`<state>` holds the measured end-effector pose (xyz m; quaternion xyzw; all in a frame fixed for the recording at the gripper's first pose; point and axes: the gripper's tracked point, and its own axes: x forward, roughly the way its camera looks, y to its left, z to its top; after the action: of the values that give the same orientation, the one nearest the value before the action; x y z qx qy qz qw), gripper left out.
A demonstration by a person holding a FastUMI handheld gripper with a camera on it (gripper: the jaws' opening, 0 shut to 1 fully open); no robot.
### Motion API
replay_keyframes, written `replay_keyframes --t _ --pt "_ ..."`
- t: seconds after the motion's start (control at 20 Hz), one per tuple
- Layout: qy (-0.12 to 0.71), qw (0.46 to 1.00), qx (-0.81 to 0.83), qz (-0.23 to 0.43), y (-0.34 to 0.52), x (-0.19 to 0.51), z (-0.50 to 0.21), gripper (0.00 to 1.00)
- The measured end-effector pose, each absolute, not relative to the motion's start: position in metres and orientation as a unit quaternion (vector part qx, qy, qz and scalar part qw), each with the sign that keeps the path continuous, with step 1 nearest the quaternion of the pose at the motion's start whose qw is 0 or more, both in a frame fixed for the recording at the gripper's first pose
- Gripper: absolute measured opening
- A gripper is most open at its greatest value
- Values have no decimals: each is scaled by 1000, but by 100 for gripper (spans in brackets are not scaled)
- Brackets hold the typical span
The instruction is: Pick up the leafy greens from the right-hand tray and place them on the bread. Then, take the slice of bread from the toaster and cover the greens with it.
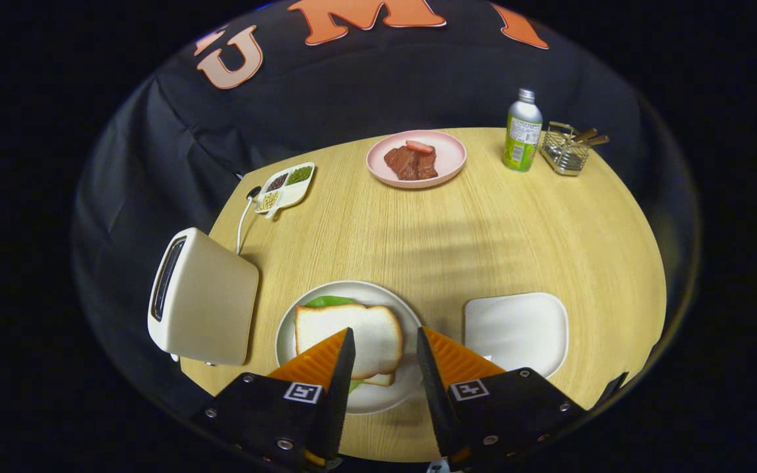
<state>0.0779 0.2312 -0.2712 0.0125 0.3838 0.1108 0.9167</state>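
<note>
Gripper: the handheld two-finger gripper (384, 341) hangs above the near edge of the round pale wooden table (483, 236), fingers spread apart, nothing between them.
Top bread: a white square slice of bread with a tan crust (359, 332) lies flat on the stack, just ahead of the fingers and partly behind the left one.
Greens: bright green leafy greens (329, 301) peek out past the slice's far edge, and a sliver shows at the near edge by the left finger.
Bottom bread: a second crusted slice (382, 379) pokes out under the stack's near corner.
Plate: the round white plate (286, 341) carries the whole stack.
Toaster: the cream boxy toaster (204, 299) stands just left of the plate, slot dark.
Right-hand tray: the white rounded-square tray (516, 328) sits right of the plate, bare.
</note>
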Motion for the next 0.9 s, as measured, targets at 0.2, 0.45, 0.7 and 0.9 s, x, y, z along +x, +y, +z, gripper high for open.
replay_keyframes --t 0.2,0.45,0.7,0.9 --pt "338 936 6 98 202 78 -224 77" --pt "260 962 0 80 159 73 -143 99" --pt "185 981 1 59 117 56 -70 99" --pt "129 991 -2 35 82 45 -33 99"
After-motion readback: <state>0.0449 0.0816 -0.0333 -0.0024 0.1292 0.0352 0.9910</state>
